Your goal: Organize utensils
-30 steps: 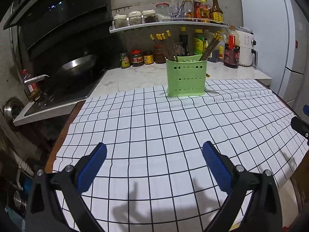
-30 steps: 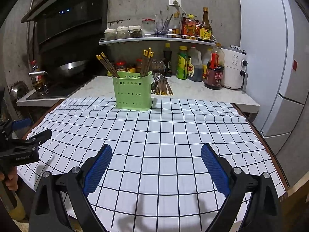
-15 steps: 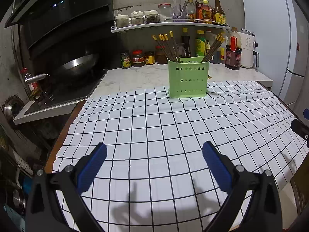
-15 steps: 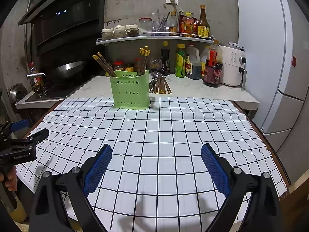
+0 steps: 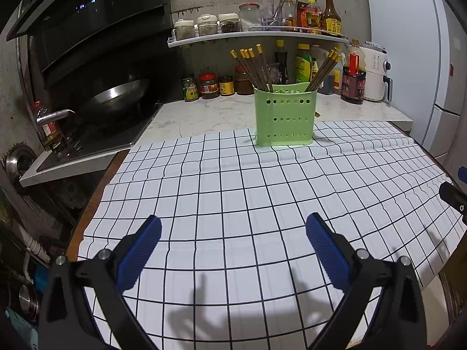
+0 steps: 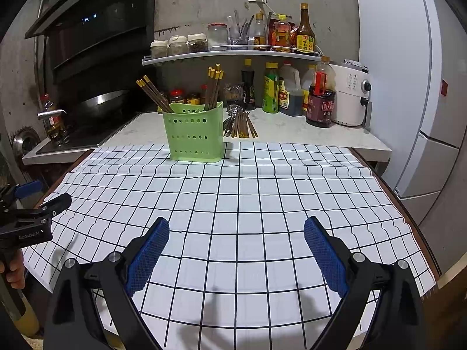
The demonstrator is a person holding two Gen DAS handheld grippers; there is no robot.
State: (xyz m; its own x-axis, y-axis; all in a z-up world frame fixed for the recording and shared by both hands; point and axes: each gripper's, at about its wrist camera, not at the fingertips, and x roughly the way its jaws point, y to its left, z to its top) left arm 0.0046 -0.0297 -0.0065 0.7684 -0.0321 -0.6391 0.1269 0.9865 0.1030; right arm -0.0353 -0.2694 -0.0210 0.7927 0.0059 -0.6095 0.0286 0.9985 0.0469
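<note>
A green perforated utensil holder [image 5: 284, 115] [image 6: 194, 131] stands at the far edge of the checked cloth [image 5: 248, 204] [image 6: 248, 192]. Gold-tipped chopsticks [image 5: 252, 67] [image 6: 214, 87] lean in two bunches inside it. Behind and right of the holder, loose chopsticks and metal spoons [image 6: 239, 121] lie on the marble counter. My left gripper [image 5: 233, 233] hovers open over the near cloth, holding nothing. My right gripper [image 6: 236, 233] is likewise open and empty. The left gripper [image 6: 32, 218] also shows at the left edge of the right wrist view, held by a hand.
A wok [image 5: 116, 96] sits on the stove at the left. Sauce bottles and jars [image 6: 280, 93] line the counter and the shelf [image 6: 233, 54]. A white appliance [image 6: 351, 93] and a fridge [image 6: 408, 87] stand at the right. The table's wooden edge [image 5: 87, 204] shows left of the cloth.
Both cameras have shifted slightly, so the holder sits a little differently in each view. Both grippers stay open and empty.
</note>
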